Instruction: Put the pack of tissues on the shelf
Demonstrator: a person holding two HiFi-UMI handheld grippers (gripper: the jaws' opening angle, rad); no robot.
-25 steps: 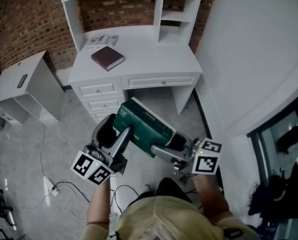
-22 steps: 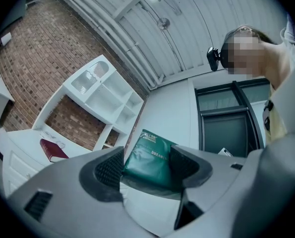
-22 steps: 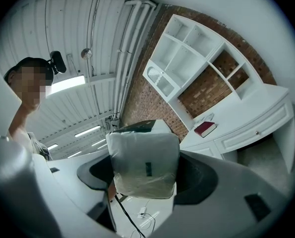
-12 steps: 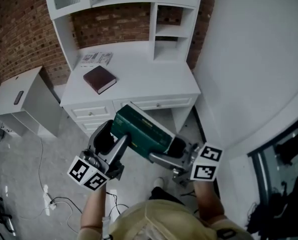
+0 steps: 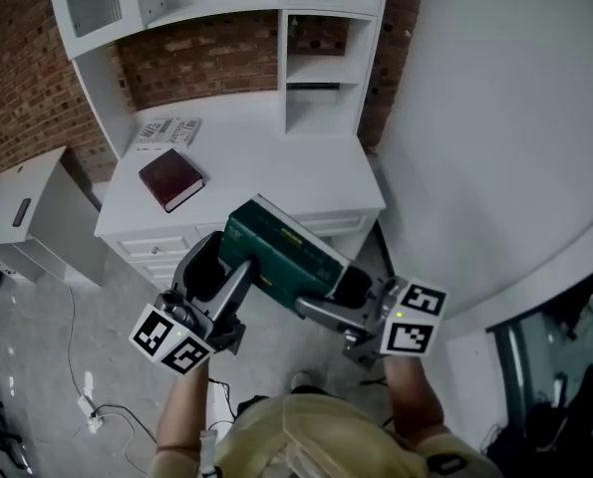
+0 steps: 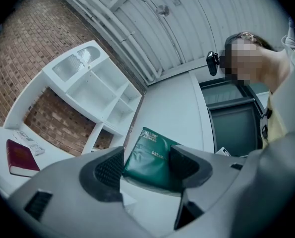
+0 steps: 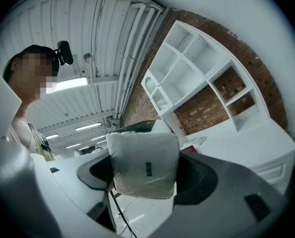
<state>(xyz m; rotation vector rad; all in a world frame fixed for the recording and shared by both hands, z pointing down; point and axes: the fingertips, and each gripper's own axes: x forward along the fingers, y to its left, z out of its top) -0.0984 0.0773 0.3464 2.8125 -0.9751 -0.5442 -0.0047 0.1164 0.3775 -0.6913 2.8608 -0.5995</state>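
**Head view.** The pack of tissues (image 5: 284, 257), green with a pale end, is held in the air between the two grippers, in front of the white table (image 5: 306, 172) and clear of it. The left gripper (image 5: 238, 264) grips the pack's left end; the right gripper (image 5: 338, 289) grips its right end. A dark red book (image 5: 171, 178) lies on the left part of the table, with printed papers (image 5: 166, 130) behind it. The white shelf (image 5: 321, 58) stands at the back of the table; the pack is not on it. A low white cabinet (image 5: 22, 215) stands to the left of the table.

**Left gripper view.** The fingers (image 6: 109, 170) are closed on the green end of the pack (image 6: 148, 156), one on each side. The book (image 6: 21, 158) and the shelf (image 6: 100, 90) appear beyond, to the left.

**Right gripper view.** The fingers (image 7: 196, 178) stand wide and press on both sides of the pack's pale wrapped end (image 7: 144, 163). The shelf (image 7: 199, 76) is beyond, upper right.
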